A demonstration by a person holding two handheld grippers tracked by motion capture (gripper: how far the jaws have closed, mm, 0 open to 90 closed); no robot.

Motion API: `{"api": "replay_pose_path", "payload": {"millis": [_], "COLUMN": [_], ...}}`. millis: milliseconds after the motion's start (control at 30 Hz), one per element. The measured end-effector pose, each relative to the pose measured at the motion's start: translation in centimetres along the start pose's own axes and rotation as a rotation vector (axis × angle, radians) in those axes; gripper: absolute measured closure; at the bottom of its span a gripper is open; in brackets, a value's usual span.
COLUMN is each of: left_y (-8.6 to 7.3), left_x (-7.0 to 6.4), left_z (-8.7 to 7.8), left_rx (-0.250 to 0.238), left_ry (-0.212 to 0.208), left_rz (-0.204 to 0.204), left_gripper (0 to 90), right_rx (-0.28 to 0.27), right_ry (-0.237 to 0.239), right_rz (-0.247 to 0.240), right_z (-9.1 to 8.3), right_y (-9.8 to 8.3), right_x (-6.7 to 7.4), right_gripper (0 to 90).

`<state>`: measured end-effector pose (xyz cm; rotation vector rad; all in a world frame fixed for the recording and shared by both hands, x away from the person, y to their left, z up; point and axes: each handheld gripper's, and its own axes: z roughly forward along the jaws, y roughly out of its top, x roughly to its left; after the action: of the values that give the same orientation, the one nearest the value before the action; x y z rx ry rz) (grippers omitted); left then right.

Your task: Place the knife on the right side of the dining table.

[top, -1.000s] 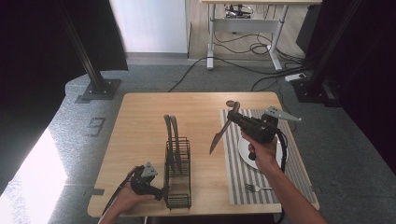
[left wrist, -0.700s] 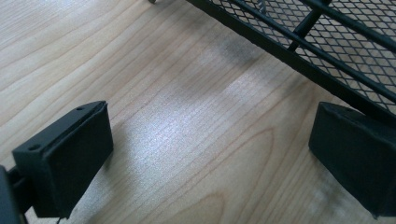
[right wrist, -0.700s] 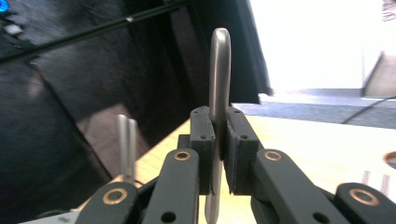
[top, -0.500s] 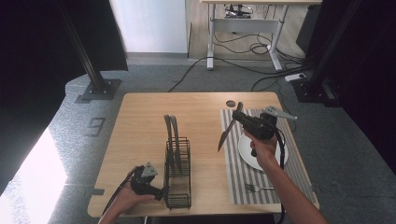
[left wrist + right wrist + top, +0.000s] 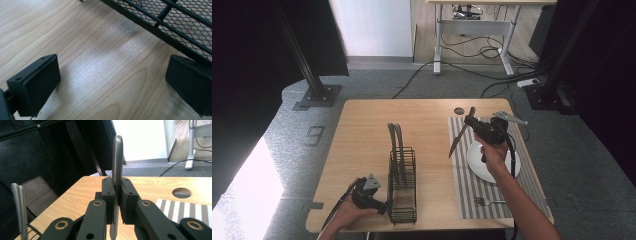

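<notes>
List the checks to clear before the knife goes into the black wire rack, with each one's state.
1. Right gripper shut on the knife: ok.
2. Knife blade points down toward the table: ok.
3. Knife over the wire rack: not ok, it hangs beside the striped mat.
4. Left gripper steadies the rack: not ok, jaws open, pads apart from it.
5. Free slot beside the two utensils in the rack: cannot tell.

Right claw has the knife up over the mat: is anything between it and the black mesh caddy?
Nothing visible blocks it: bare table lies between the knife and the caddy. Two utensils already stand in its far end.
</notes>
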<state>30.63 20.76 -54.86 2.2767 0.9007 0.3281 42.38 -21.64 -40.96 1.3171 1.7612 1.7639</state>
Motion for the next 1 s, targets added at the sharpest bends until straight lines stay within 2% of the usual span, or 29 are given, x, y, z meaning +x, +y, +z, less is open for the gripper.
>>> {"api": "replay_pose_path", "payload": {"millis": [200, 400, 1000], "left_y": [0.0, 0.0, -0.1], "left_x": [0.0, 0.0, 0.2], "left_z": [0.0, 0.0, -0.1], "left_rx": [0.0, 0.0, 0.001], "left_ry": [0.001, 0.001, 0.001], "left_rz": [0.001, 0.001, 0.002], "left_gripper": [0.0, 0.0, 0.0], "right_rx": [0.003, -0.003, -0.041], "right_ry": [-0.034, -0.052, -0.117], "right_rz": [-0.014, 0.011, 0.031], "right_z": [0.8, 1.5, 2.5], "right_y": [-0.1, 0.2, 1.2], "right_x": [-0.8, -1.8, -4.2], "right_gripper": [82.9, 82.9, 82.9]}}
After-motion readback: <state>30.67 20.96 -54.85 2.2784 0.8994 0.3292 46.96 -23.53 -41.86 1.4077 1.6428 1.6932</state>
